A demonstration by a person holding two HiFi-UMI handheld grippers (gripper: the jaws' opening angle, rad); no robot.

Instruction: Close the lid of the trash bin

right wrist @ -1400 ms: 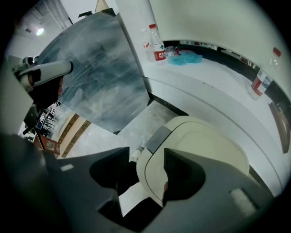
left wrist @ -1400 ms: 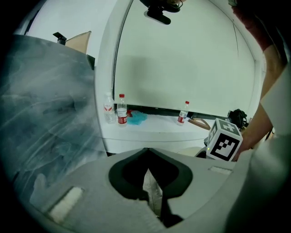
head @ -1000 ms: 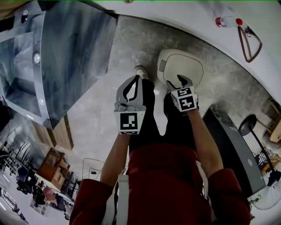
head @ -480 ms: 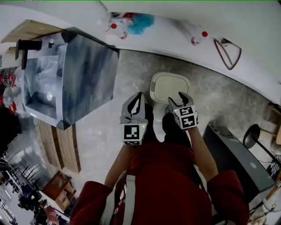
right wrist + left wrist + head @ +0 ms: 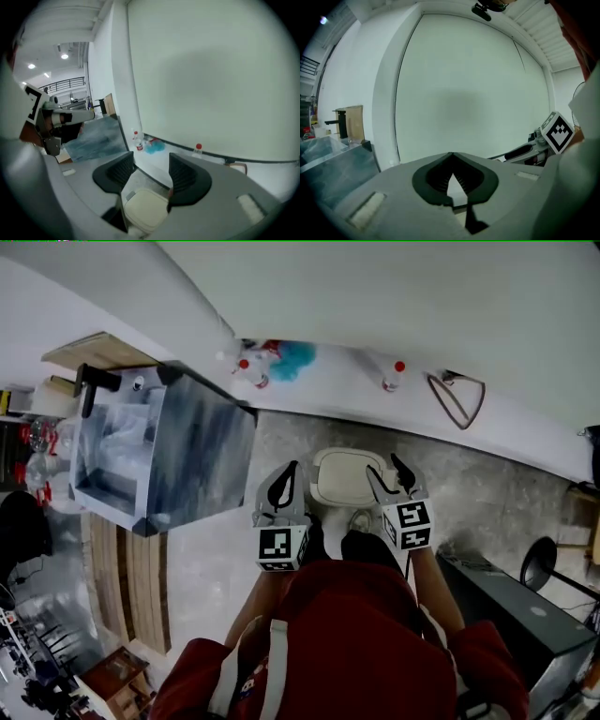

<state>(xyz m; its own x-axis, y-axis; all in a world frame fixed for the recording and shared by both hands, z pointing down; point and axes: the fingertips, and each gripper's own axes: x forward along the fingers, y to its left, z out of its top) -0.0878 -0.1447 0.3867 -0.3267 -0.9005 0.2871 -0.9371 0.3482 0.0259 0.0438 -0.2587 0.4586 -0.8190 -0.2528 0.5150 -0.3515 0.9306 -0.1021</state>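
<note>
The trash bin lid (image 5: 343, 476) lies flat, seemingly down, at frame centre. The right tool (image 5: 389, 474), wide and empty, hangs nearer, by its right edge. The left tool (image 5: 281, 491) is pinched together, empty.

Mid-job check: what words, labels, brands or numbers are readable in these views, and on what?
No text can be read in any view.
Red labels on the water bottles: too small and blurred to read.
Marker cubes on the left gripper and right gripper: black square patterns only, no words.
Trash bin lid: no print visible.
</note>
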